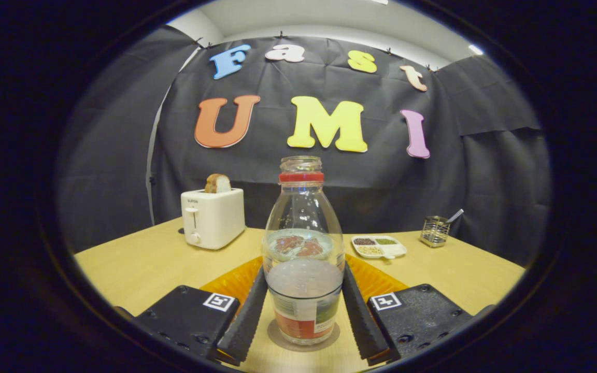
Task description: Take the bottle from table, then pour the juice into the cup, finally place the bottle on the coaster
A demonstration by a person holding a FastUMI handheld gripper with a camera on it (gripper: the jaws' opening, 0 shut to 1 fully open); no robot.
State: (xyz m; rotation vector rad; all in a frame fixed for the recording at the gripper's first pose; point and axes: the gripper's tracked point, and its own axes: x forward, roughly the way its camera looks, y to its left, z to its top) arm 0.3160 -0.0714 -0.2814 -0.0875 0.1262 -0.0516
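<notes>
My tool (303, 290) pinching the bottle (303, 248) on its coaster (278, 339), pale wood surface (138, 264), toaster (212, 217) beyond, black cloth walls

Black cloth wall (298, 197) drapes behind light wooden table (138, 264), cloth pinned along top edge, folds showing. White ceiling (329, 20) above, bright ceiling light (475, 49) at upper right. White toaster (212, 217) stands on table toward left rear, bread slice (217, 183) upright in slot. Toward right rear: white divided dish (379, 247) (three compartments, dry contents too small to tell), wire holder (435, 231) with utensil handle leaning out.
</notes>
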